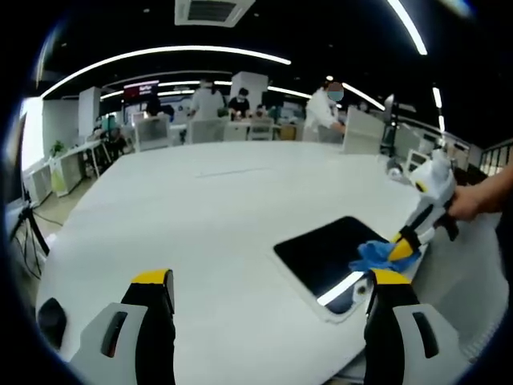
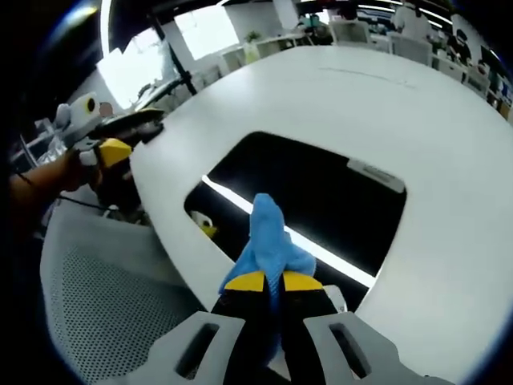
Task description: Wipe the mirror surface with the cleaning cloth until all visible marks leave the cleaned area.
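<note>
The mirror (image 1: 327, 250) is a dark rounded rectangle lying flat near the edge of the white table (image 1: 208, 208). A blue cleaning cloth (image 1: 377, 255) rests on its near right corner, pinched by my right gripper (image 1: 403, 241), which a hand (image 1: 481, 200) holds. In the right gripper view, my right gripper (image 2: 272, 282) is shut on the cloth (image 2: 268, 233), which presses on the mirror (image 2: 321, 192); a bright ceiling light strip reflects in the glass. My left gripper (image 1: 270, 281) hovers open over the table just left of the mirror, holding nothing. It appears again as the left gripper (image 2: 115, 152) beyond the table's edge.
A grey mesh chair (image 2: 96, 289) stands by the table edge beside the mirror. Several people (image 1: 325, 108) work at desks and chairs beyond the far side of the table. A tripod (image 1: 28, 233) stands on the floor at the left.
</note>
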A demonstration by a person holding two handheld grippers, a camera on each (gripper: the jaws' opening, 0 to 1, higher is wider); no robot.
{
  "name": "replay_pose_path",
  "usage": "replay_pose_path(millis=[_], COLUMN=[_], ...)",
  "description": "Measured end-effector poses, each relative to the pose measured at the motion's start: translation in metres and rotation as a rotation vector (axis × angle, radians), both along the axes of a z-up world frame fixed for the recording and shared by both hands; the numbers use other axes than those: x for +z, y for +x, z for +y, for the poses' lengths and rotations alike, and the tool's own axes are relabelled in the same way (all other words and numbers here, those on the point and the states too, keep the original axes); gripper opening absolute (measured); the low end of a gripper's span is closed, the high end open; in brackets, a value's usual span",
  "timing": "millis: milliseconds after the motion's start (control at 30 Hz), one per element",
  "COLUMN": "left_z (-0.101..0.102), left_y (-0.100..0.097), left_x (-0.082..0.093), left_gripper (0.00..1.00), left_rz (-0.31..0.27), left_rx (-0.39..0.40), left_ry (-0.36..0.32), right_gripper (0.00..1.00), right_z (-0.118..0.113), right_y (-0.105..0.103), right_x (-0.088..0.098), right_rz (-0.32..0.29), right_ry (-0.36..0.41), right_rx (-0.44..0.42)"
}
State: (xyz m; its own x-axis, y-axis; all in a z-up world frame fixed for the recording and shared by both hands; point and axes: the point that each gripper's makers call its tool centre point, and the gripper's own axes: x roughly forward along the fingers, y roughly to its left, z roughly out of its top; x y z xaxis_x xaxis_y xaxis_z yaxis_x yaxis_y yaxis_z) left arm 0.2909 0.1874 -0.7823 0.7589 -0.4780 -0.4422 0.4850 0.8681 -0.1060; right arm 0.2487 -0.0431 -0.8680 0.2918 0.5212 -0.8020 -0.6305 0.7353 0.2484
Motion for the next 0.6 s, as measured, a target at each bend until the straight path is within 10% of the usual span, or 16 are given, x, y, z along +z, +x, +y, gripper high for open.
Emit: replay_pose_path(millis=[600], left_z=[-0.002], left_y=[0.001], left_x=[0.002], left_gripper=[1.0], left_rz=[-0.004], left_rx=[-0.006], left_ry=[0.005], right_gripper=[0.01], right_z=[-0.053], right_y=[0.004], right_x=[-0.001], right_rz=[0.034], right_ry=[-0.014], right_rx=[-0.087])
